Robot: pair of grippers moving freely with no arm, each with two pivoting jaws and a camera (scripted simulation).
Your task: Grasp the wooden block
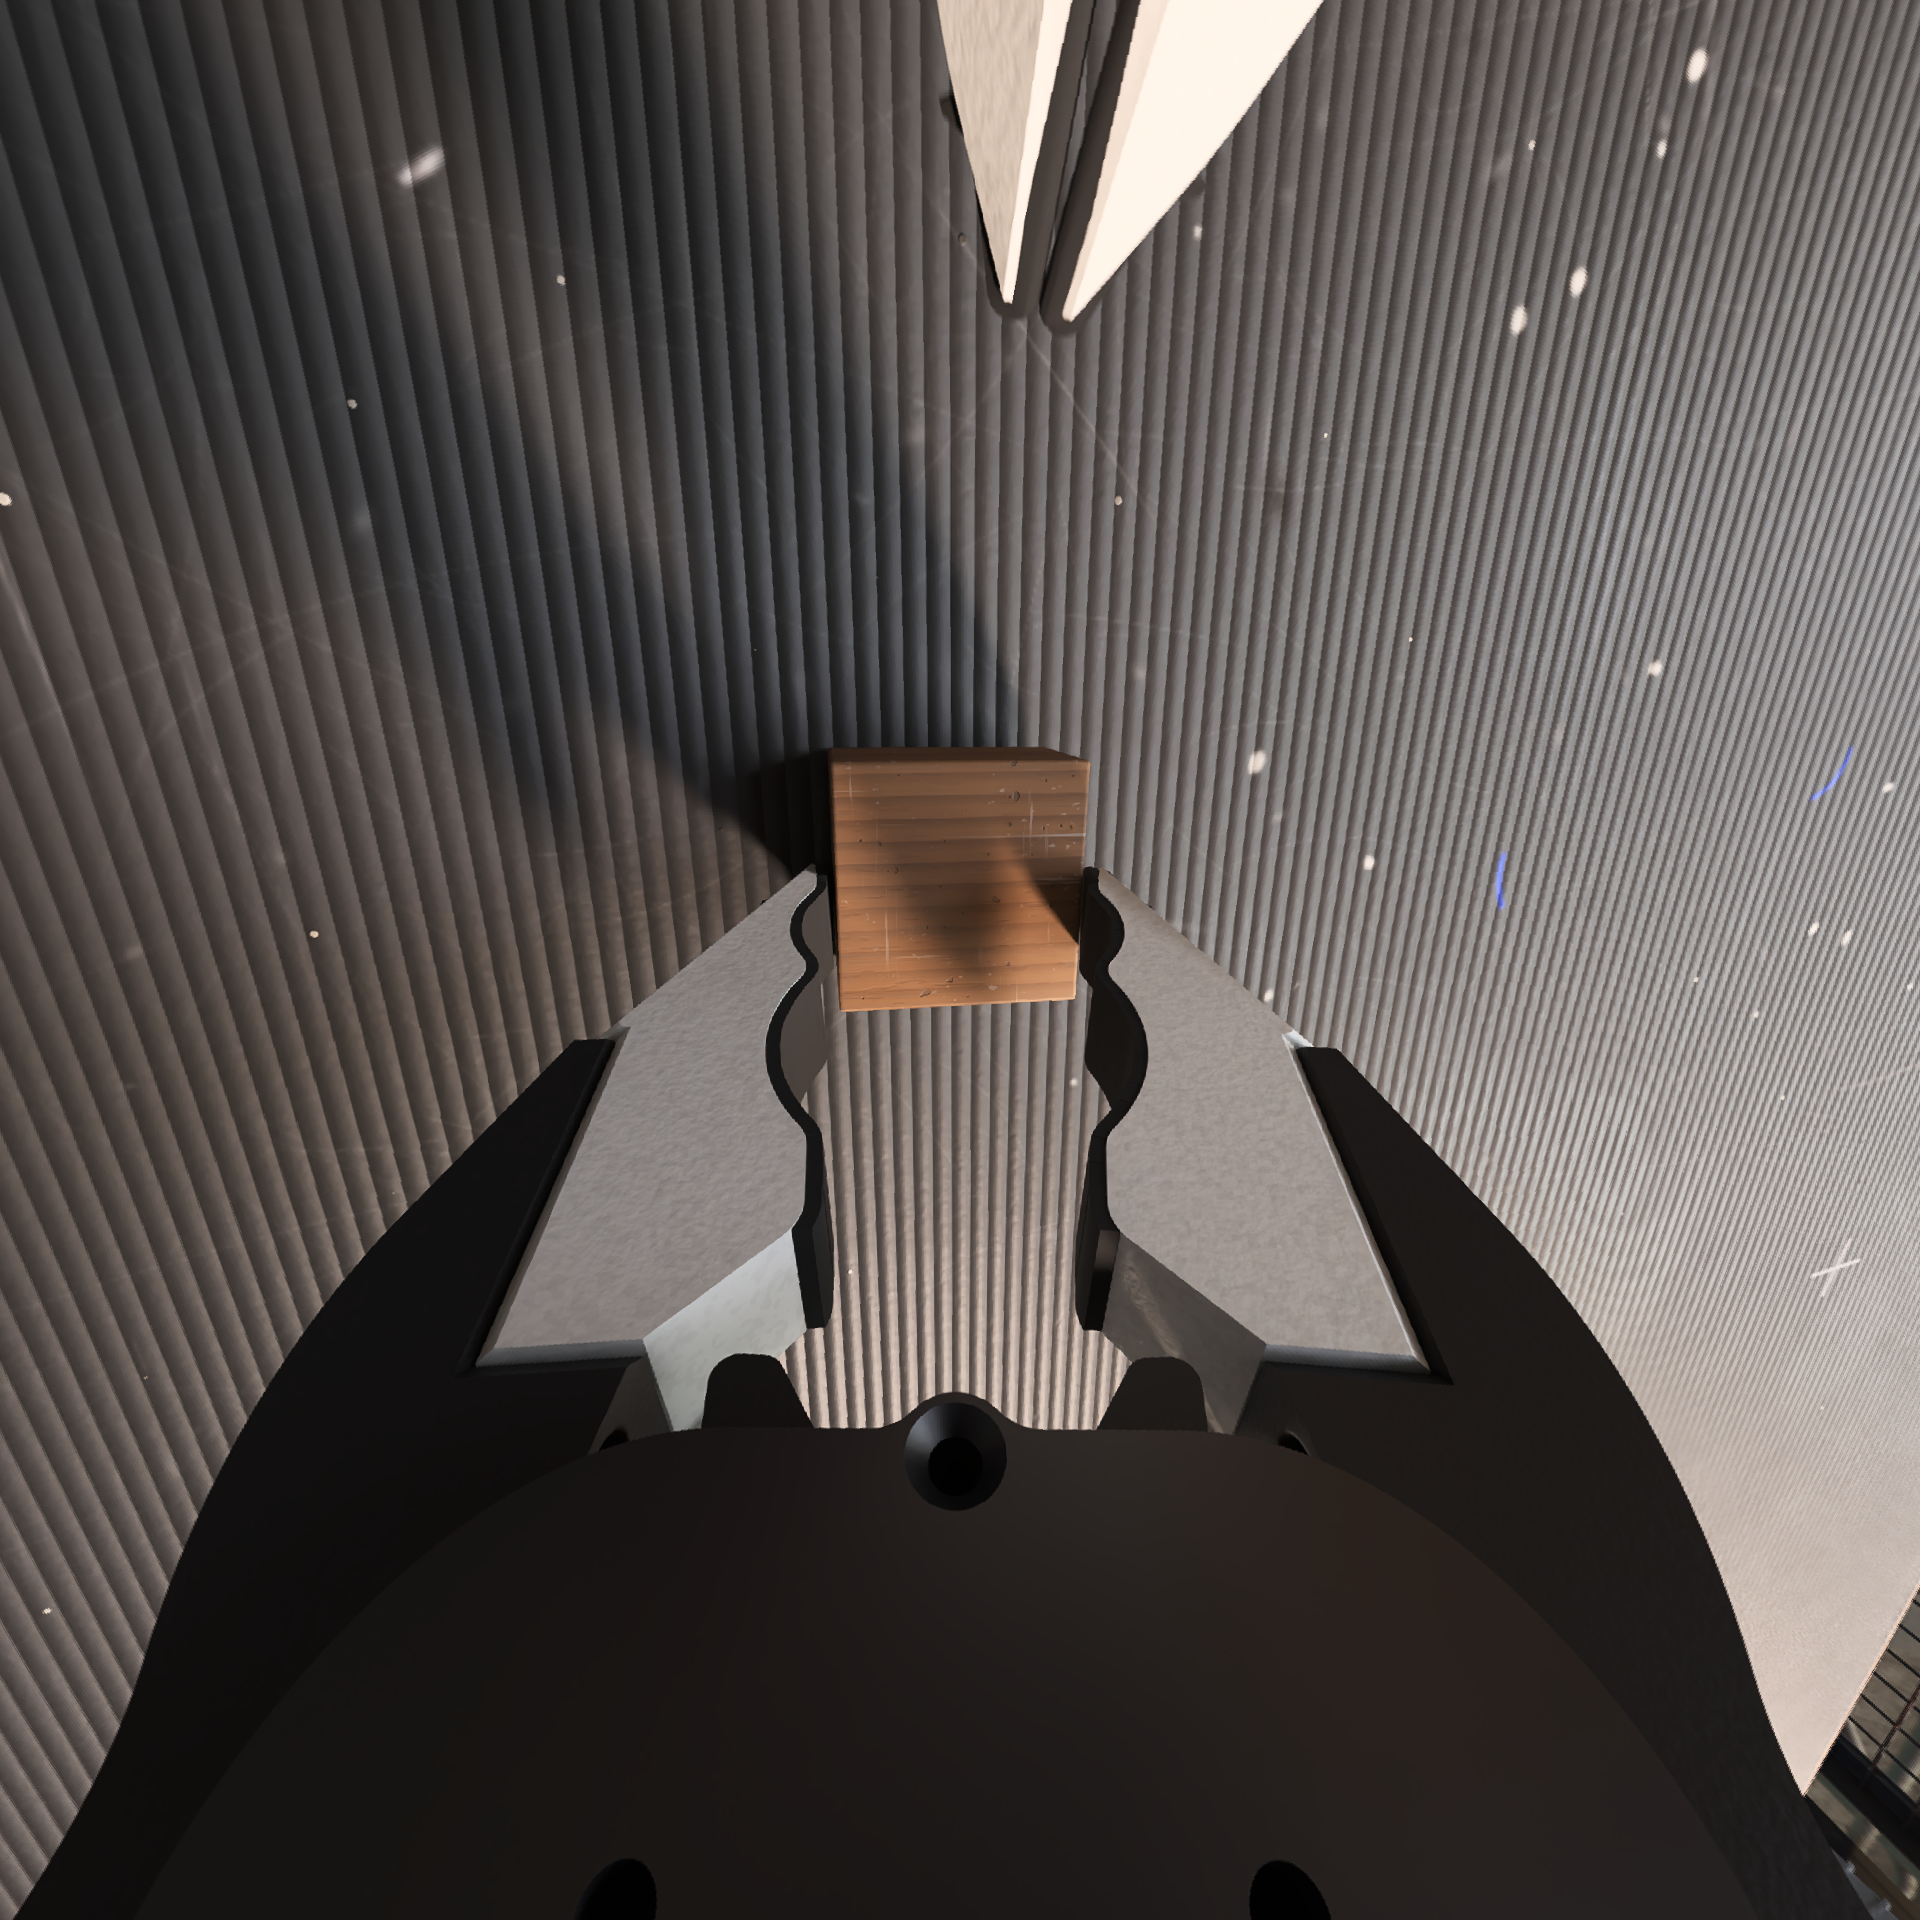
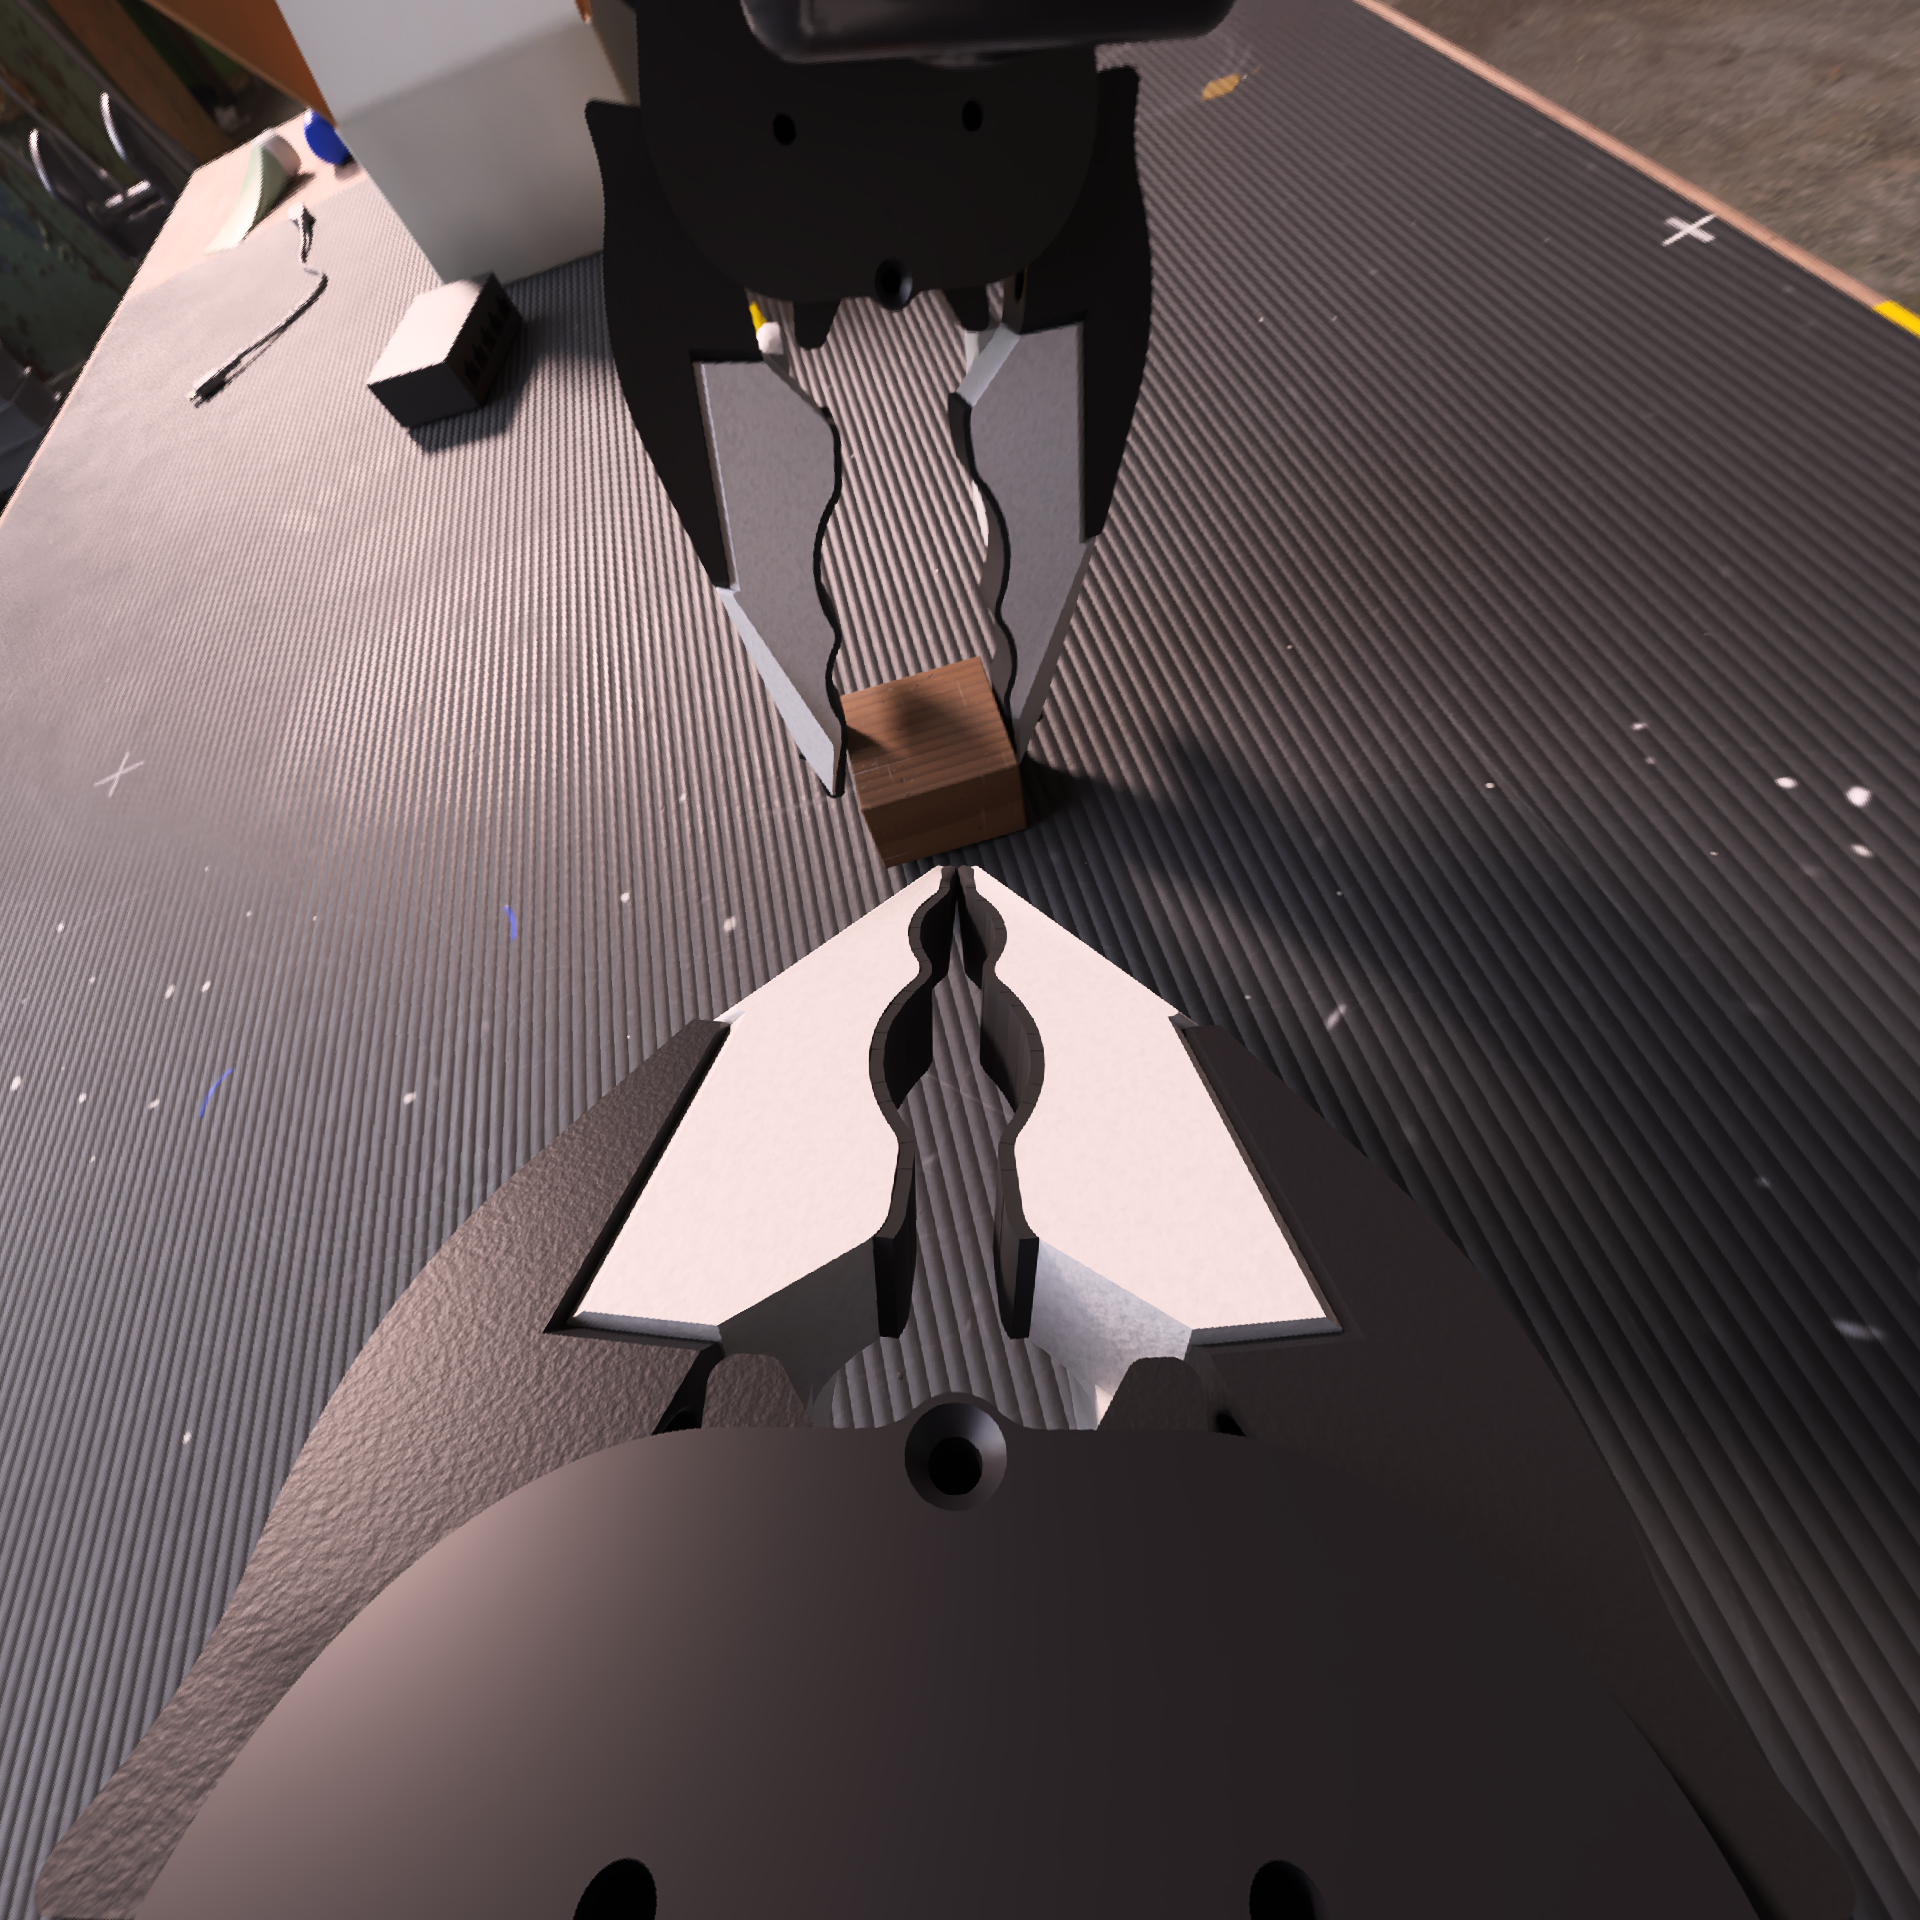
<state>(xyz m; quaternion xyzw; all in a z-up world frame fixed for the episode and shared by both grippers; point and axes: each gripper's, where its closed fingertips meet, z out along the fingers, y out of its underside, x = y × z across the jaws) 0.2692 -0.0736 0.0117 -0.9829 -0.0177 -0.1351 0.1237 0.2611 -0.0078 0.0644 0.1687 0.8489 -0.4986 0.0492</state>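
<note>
The left claw [image 1: 956, 883] is standing open, its fingertips flanking the wooden block [image 1: 956, 883] on both sides; contact cannot be confirmed. The block is sitting on the ribbed counter [image 1: 416, 623]. The right claw [image 2: 956, 878] is pointing at the block from just beside it, fingertips pressed together, gripping nothing.

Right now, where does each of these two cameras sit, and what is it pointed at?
Left wrist view: on the left gripper, looking down its own fingers onto the wooden block between them.
Right wrist view: on the right gripper, looking past its nearly touching fingers across the ribbed mat.
Shared: block, mat and both grippers.
</note>
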